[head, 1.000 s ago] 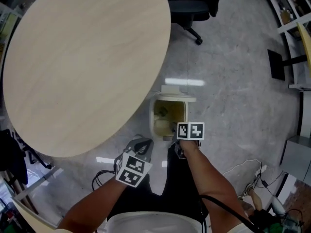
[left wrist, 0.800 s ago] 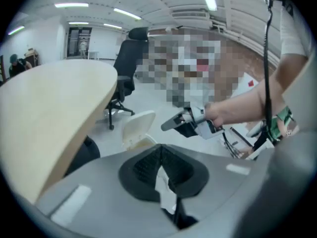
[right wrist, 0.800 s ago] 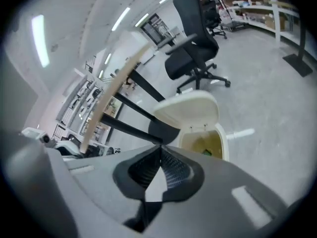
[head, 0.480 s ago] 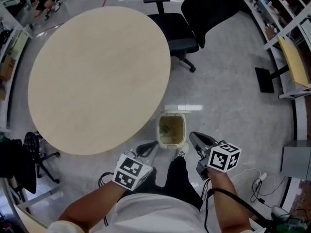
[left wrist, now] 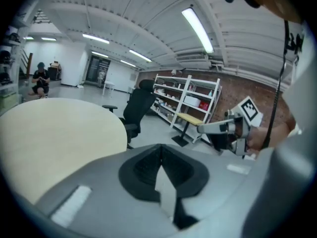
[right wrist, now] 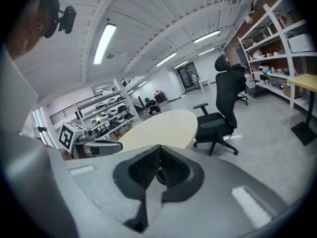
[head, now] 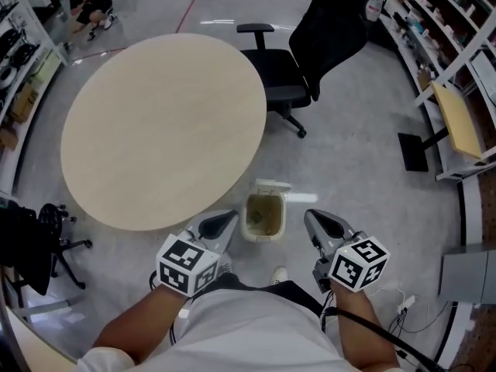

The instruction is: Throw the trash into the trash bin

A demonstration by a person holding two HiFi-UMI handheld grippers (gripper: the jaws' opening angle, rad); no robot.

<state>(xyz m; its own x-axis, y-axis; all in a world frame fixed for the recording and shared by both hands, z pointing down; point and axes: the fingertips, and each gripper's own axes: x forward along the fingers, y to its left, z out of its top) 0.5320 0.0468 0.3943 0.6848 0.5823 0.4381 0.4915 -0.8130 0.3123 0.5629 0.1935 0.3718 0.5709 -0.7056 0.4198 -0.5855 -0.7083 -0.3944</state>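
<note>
The open trash bin (head: 266, 197) stands on the floor (head: 349, 153) just beside the near edge of the round counter (head: 163, 122), with brownish trash (head: 263, 217) dimly visible inside. The left gripper (head: 225, 219) and right gripper (head: 312, 217) hang either side of the bin, well above it, each with fingers clenched together on nothing.

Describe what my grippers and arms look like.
The left gripper and right gripper are grey, with tapered jaws and dark ribbed pads. Each carries a white cube printed with black square markers. A black cable trails from the right one. The shirt is white.
</note>
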